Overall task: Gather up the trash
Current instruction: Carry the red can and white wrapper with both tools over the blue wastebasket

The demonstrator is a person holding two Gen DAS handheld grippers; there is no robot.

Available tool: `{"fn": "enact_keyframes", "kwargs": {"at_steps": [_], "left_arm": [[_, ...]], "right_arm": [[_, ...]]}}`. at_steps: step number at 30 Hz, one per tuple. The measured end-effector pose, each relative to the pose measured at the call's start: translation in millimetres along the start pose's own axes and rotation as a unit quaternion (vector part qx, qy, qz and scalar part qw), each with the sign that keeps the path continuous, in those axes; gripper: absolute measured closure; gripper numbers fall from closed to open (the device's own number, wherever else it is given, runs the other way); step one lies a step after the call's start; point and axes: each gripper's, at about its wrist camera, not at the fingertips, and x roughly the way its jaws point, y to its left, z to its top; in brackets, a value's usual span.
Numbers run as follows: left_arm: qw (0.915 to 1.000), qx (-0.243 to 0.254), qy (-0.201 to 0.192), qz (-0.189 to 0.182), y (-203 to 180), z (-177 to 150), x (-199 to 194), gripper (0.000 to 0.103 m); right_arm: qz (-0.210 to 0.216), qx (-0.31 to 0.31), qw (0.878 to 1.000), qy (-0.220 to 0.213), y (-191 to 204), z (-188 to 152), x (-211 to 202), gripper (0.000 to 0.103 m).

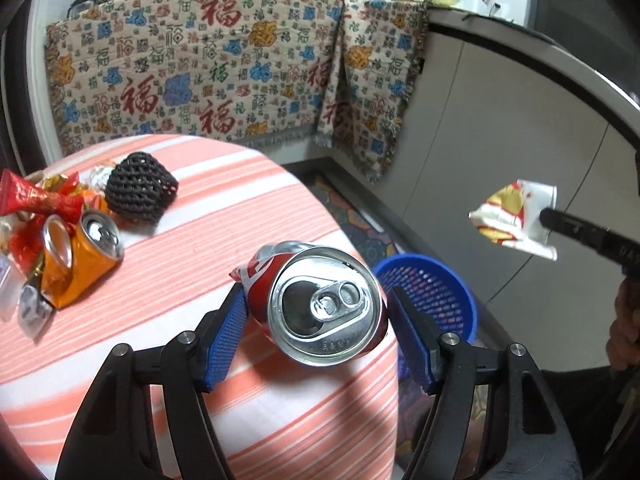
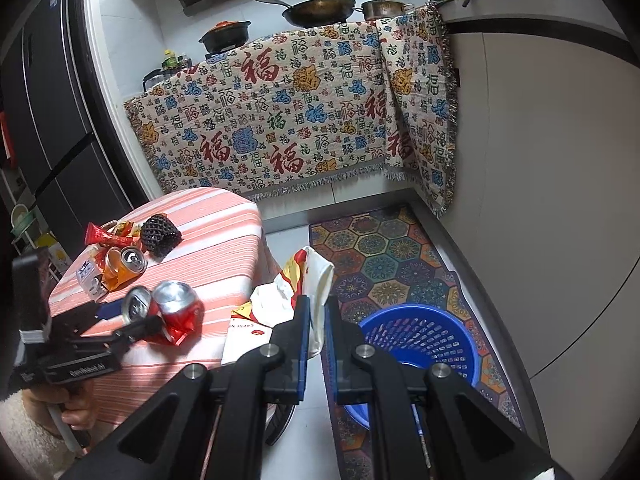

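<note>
A crushed red can [image 1: 324, 304] lies near the right edge of the striped table [image 1: 240, 200]. My left gripper [image 1: 317, 298] is shut on it, one blue pad against each side. From the right wrist view the same can [image 2: 176, 308] shows between the left gripper's fingers [image 2: 140, 326]. My right gripper [image 2: 318, 304] is shut on a crumpled white, red and yellow wrapper [image 2: 316, 276]. It holds the wrapper in the air just left of the blue basket [image 2: 400, 312] on the floor. In the left wrist view the wrapper [image 1: 512, 220] hangs above and to the right of the basket [image 1: 400, 260].
An orange crushed can [image 1: 80, 260], a black foam net [image 1: 140, 188] and red wrappers [image 1: 32, 196] sit at the table's left. A patterned rug [image 2: 400, 248] covers the floor. A printed cloth [image 2: 280, 120] drapes the counter behind. White cabinets [image 2: 540, 200] stand on the right.
</note>
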Motion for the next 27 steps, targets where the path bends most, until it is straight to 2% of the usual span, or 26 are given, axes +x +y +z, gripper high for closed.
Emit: {"fn": "enact_keyframes", "kwargs": {"at_steps": [7,13,20,27], "left_arm": [[0.9996,-0.007,-0.008,-0.025,-10,15,-4,0.032],[0.9977,0.018,-0.003,-0.065,-54,36,11,0.033],[0.9916,0.032,0.041,-0.118,-111,53,67,0.033],[0.9866,0.060,0.086,-0.125,-152,41,129,0.038]], "right_arm": [[-0.009,0.009,1.000,0.004,-10,-1,0,0.095],[-0.034,0.014,0.999,0.017,-29,1,2,0.095],[-0.078,0.023,0.994,0.072,-82,7,22,0.095],[-0.091,0.054,0.985,0.137,-141,1,68,0.095]]}}
